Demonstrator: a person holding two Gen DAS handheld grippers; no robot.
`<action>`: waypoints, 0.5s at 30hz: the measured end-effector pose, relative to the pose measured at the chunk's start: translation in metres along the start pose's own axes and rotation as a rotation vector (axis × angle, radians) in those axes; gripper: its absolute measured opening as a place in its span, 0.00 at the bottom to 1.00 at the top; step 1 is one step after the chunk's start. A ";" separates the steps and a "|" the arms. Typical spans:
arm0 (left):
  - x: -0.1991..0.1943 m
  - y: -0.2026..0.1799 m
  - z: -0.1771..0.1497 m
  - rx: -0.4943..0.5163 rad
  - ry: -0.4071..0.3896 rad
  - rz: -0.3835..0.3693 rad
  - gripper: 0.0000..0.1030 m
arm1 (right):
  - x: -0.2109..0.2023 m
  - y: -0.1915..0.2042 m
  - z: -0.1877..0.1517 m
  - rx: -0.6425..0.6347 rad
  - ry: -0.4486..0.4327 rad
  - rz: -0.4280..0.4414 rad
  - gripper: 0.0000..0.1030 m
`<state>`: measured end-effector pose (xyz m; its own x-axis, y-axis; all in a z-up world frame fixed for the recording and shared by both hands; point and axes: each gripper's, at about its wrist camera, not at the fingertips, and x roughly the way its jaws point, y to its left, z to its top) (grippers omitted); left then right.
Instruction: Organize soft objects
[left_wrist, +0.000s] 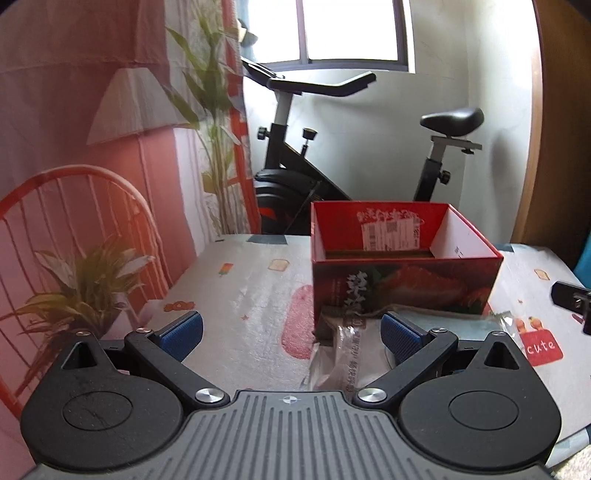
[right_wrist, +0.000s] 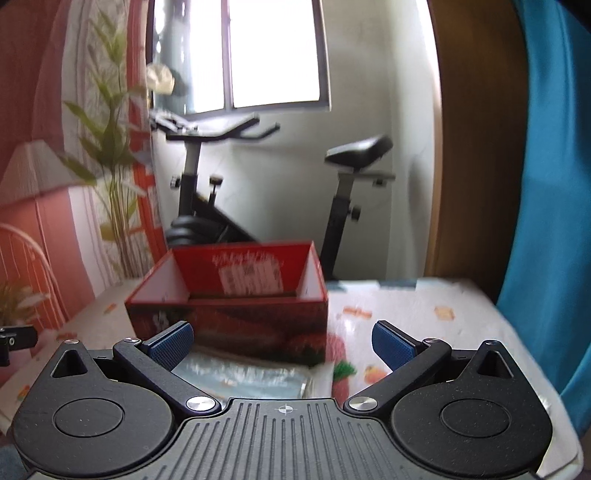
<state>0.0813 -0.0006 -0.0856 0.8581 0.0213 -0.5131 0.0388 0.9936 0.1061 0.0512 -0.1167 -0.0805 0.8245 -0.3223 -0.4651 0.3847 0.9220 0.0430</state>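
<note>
Left wrist view is showing the left gripper (left_wrist: 291, 332) hanging with its jaws spread wide and grasping nothing, ribbed blue pads (left_wrist: 400, 338) facing inward. Just beyond, at lower centre, a crinkly grey plastic packet (left_wrist: 347, 354) is lying on the fleecy cartoon-print tablecloth (left_wrist: 240, 295), its far end touching the glossy red cardboard box (left_wrist: 402, 273), which is standing open-topped. Right wrist view is showing the right gripper (right_wrist: 282, 345) likewise released, a shiny foil pouch (right_wrist: 251, 376) lying flat between it and that box. Behind the table, a black exercise bike (left_wrist: 314, 166) is blocking the window wall.
</note>
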 end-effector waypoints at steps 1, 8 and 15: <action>0.004 -0.001 -0.002 0.003 0.008 -0.012 1.00 | 0.007 0.000 -0.002 0.001 0.024 0.002 1.00; 0.030 0.000 -0.014 -0.045 0.062 -0.118 1.00 | 0.030 -0.008 -0.023 -0.008 0.052 -0.023 1.00; 0.050 -0.017 -0.023 0.025 0.125 -0.177 0.76 | 0.051 -0.011 -0.041 -0.045 0.125 0.071 0.98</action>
<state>0.1115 -0.0136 -0.1321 0.7668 -0.1386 -0.6267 0.1979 0.9799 0.0254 0.0719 -0.1340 -0.1405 0.7900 -0.2294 -0.5686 0.3061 0.9511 0.0416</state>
